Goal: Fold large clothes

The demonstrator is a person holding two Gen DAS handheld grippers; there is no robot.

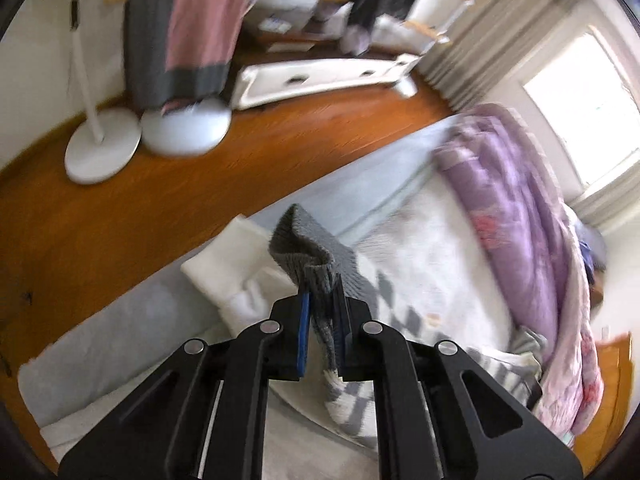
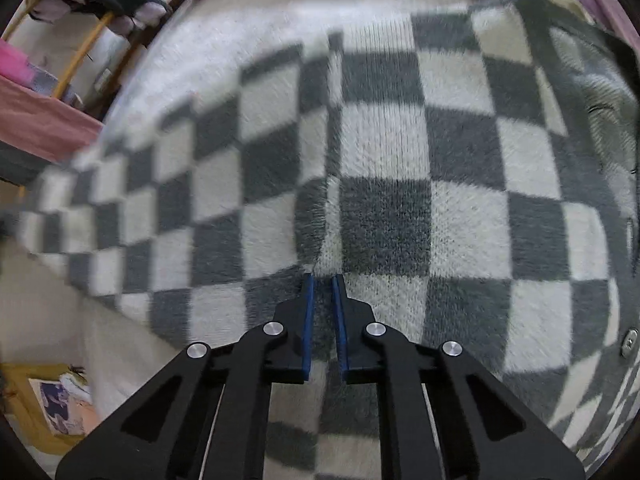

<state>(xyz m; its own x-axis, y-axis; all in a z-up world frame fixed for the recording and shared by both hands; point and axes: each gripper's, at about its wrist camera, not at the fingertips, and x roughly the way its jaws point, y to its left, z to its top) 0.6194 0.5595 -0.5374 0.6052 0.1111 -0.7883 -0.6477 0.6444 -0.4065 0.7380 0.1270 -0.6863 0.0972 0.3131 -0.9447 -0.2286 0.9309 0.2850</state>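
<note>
A large fluffy garment in grey-and-white checks (image 2: 400, 160) lies spread on the bed and fills the right wrist view. My right gripper (image 2: 323, 278) points down onto it, and its blue pads are shut on a small raised ridge of the fabric. In the left wrist view, my left gripper (image 1: 322, 294) is shut on the garment's grey ribbed cuff (image 1: 308, 248). The cuff is lifted off the bed, with checked fabric (image 1: 348, 400) trailing beneath the fingers.
The bed's white cover (image 1: 420, 232) has a bunched purple duvet (image 1: 512, 184) along its right side and a folded white cloth (image 1: 228, 264) near its edge. Beyond lie the wooden floor (image 1: 160, 208), two round white stand bases (image 1: 104, 148) and a rack of hanging clothes (image 1: 192, 20).
</note>
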